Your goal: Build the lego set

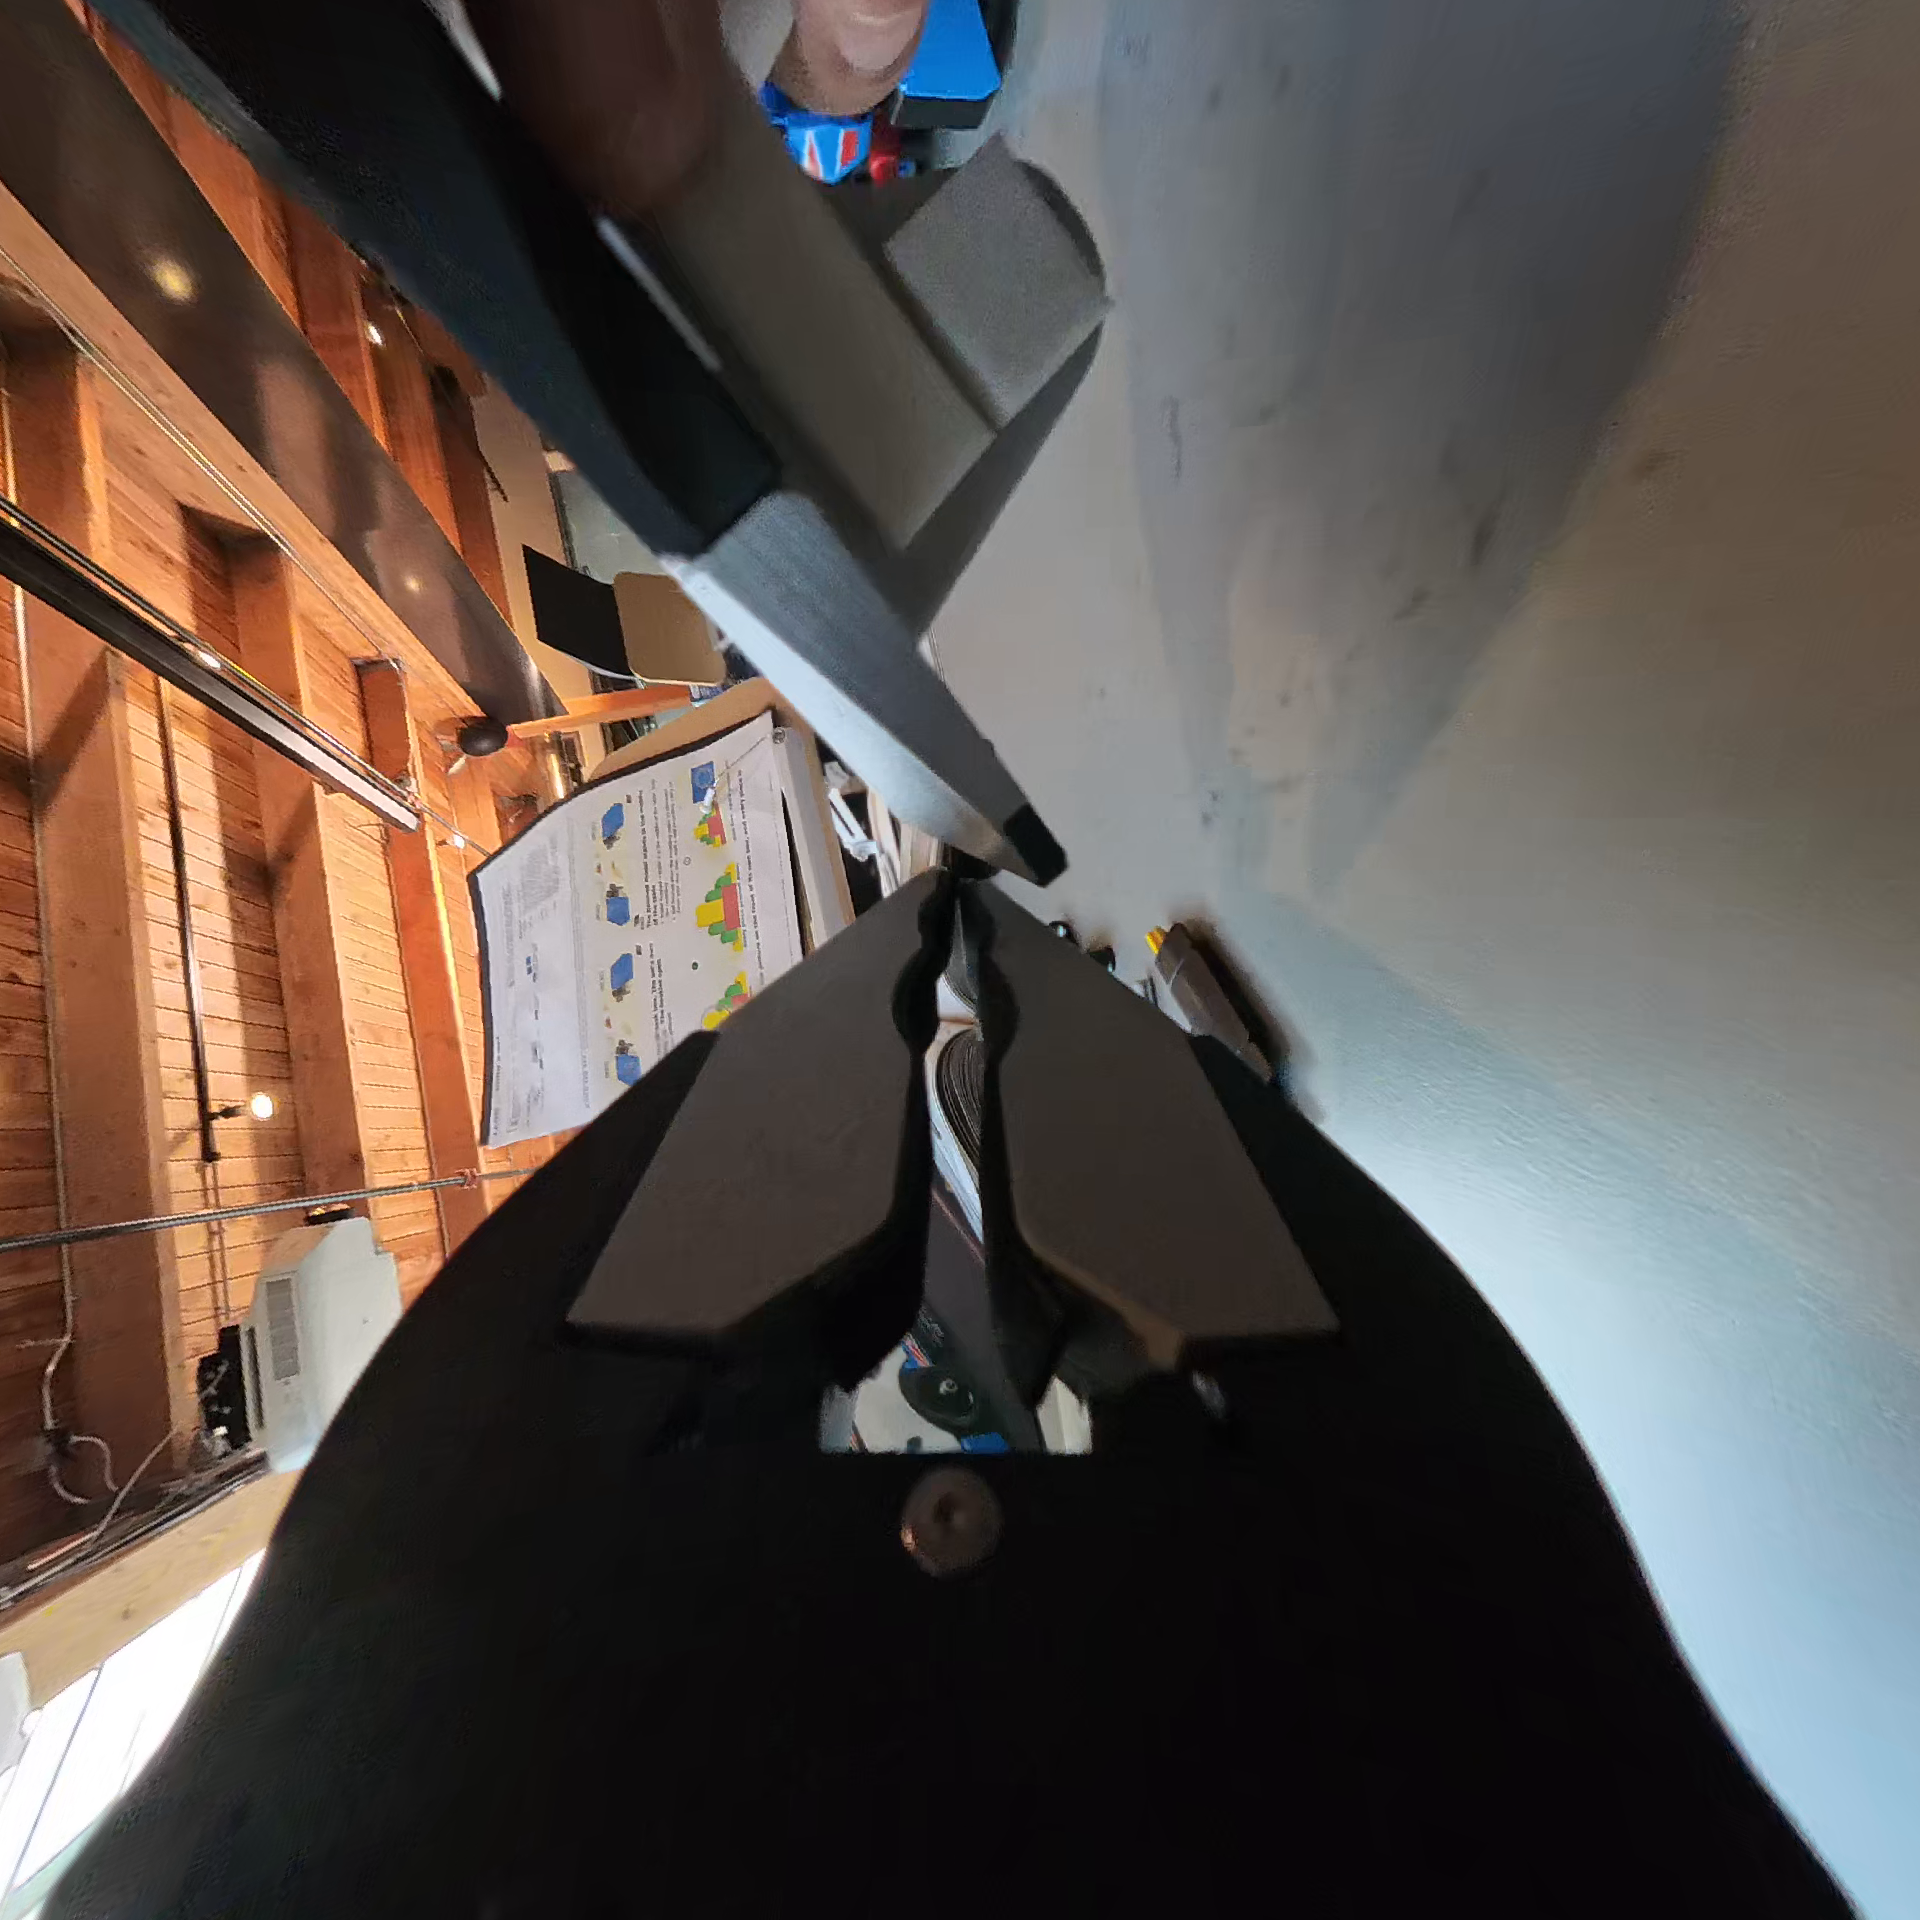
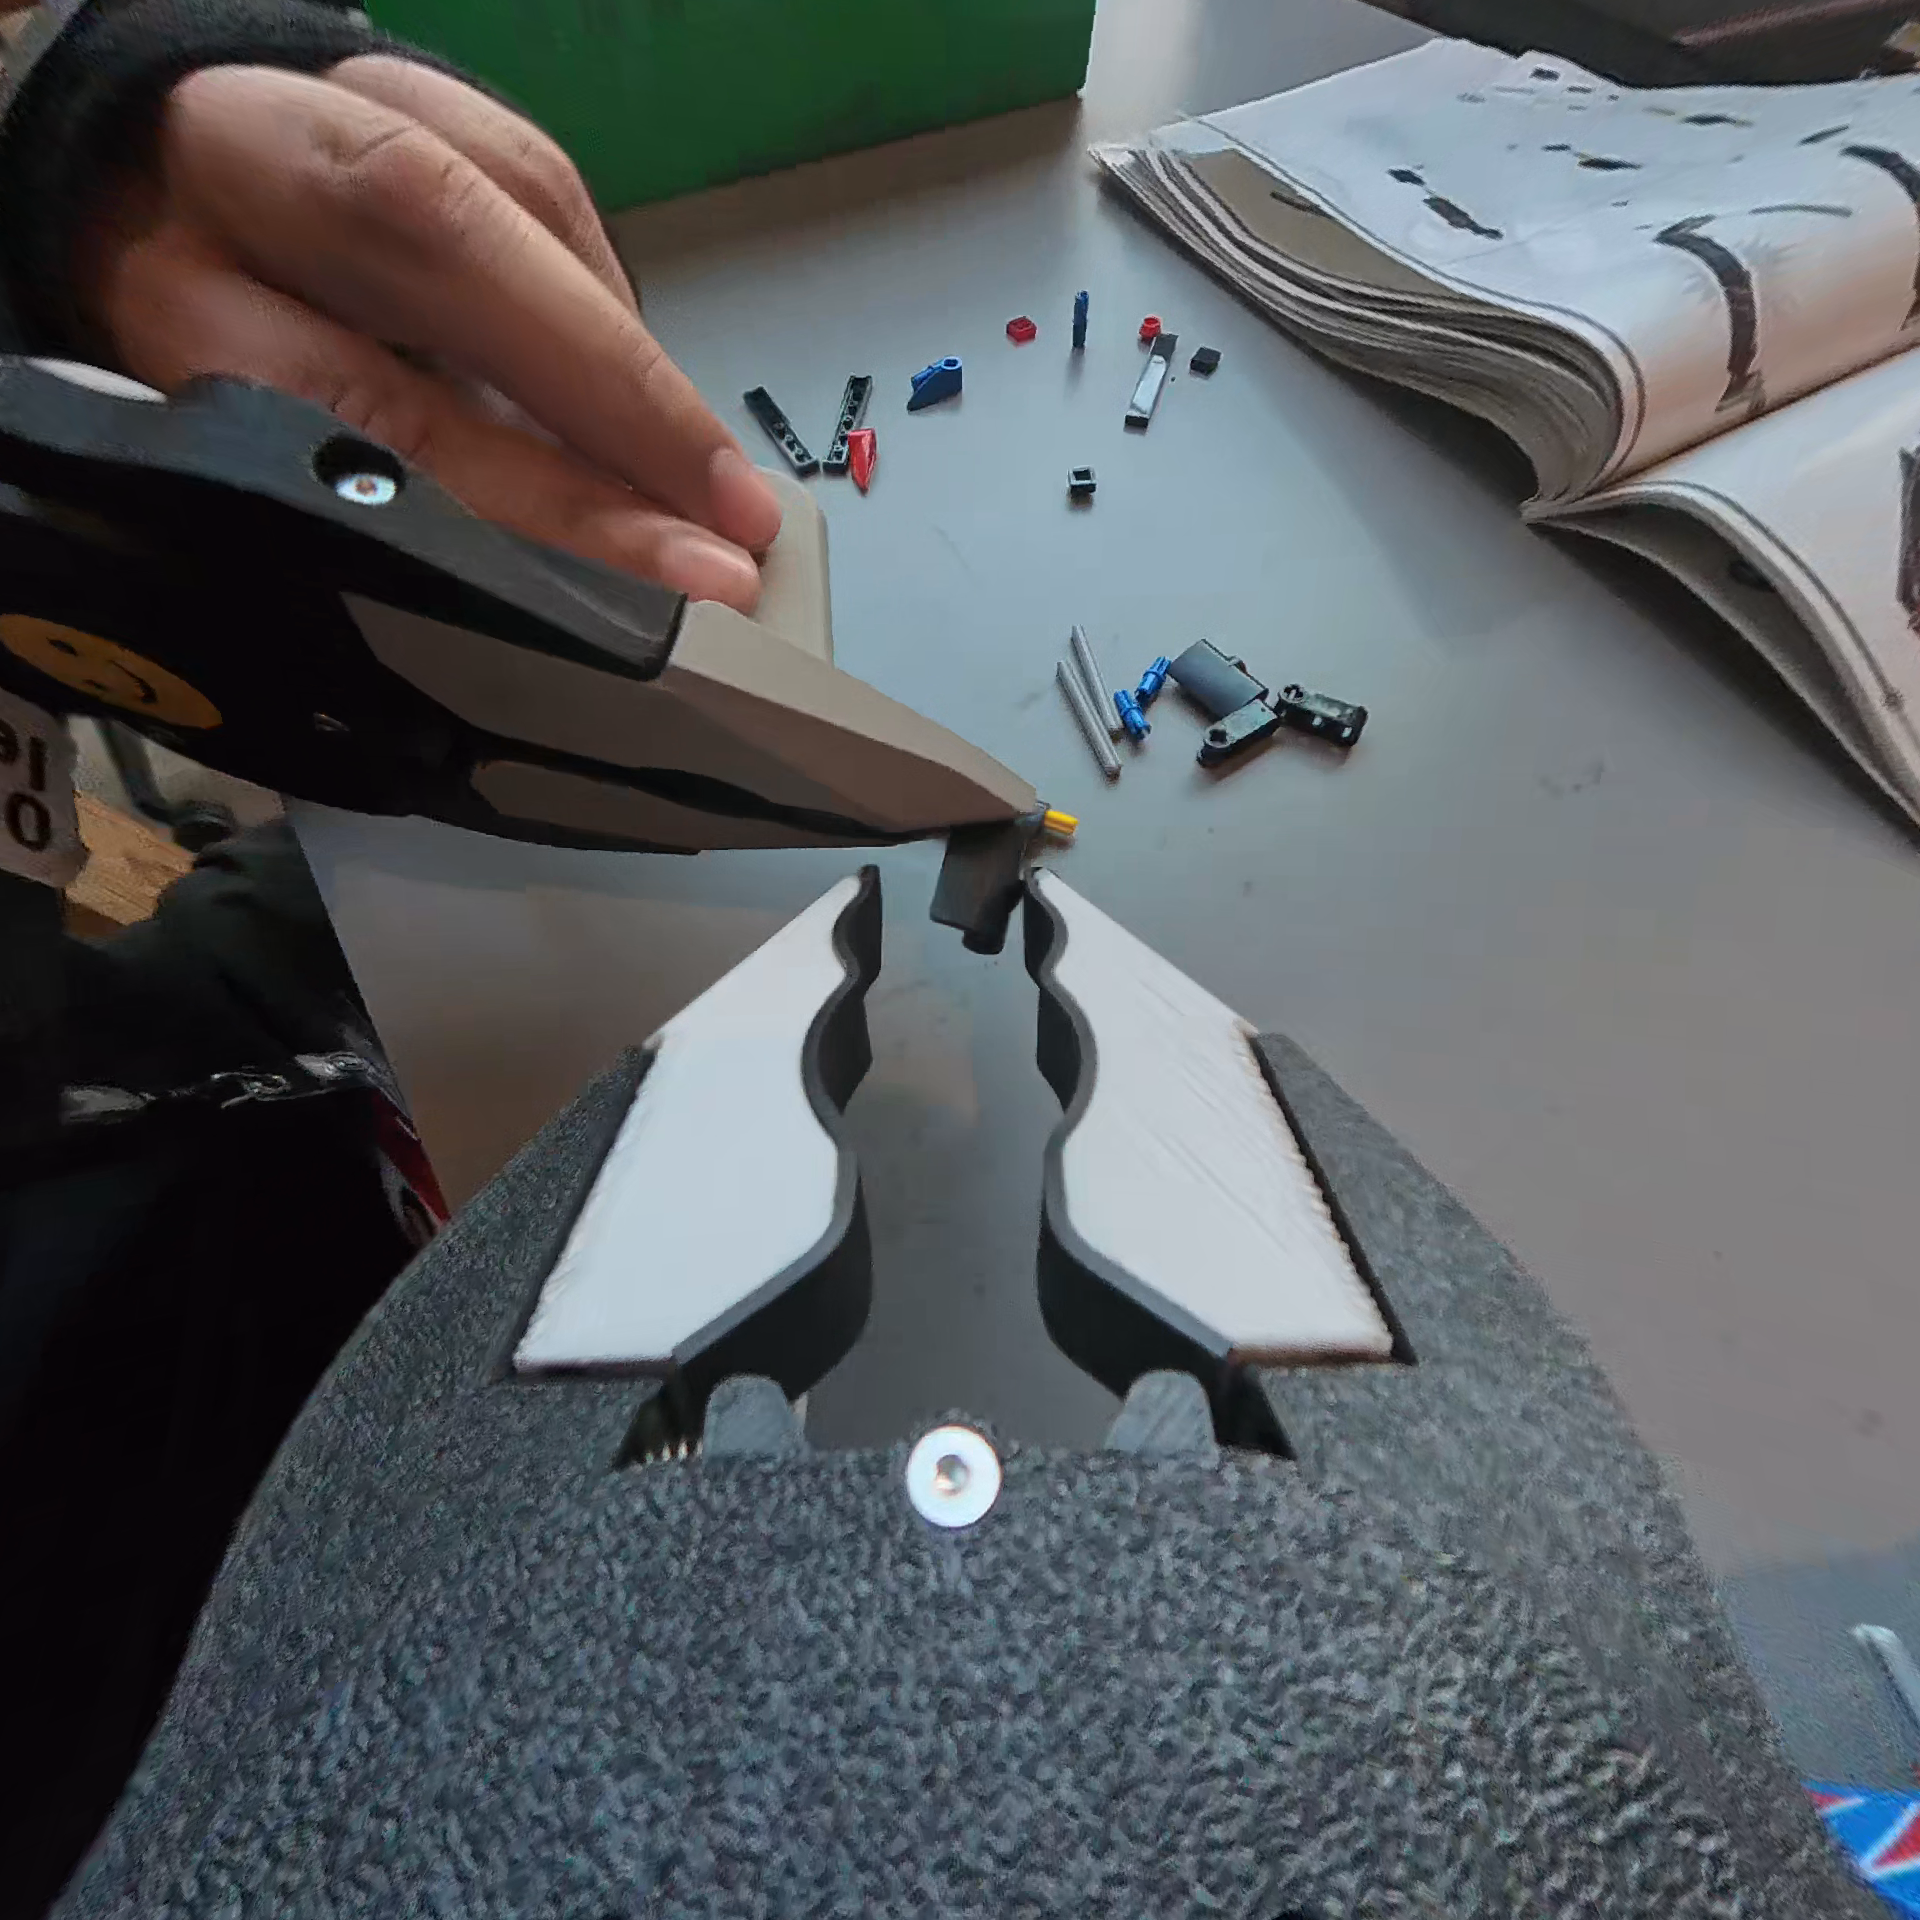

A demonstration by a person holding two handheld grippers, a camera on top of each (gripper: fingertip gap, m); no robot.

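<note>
Black angled lego connector (image 2: 977, 894) with a yellow pin (image 2: 1060, 824), pinched at its top by closed left gripper (image 2: 1023, 816) jaws, right gripper (image 2: 951, 899) jaws parted around it, loose pieces (image 2: 1210, 698) scattered on grey surface (image 2: 1455, 1039).

Wooden plank wall (image 1: 260, 831) stands behind a grey table (image 2: 1455, 1039).

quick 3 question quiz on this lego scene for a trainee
1. True or false: the right hand-held gripper is open.
2. What does the left hand-held gripper hold? A) black piece with yellow pin B) grey axle C) red wedge
3. Which lies nearer the green box: the red wedge or the grey axles?

Key: 1 true; 2 A, the black piece; 3 red wedge.
</note>
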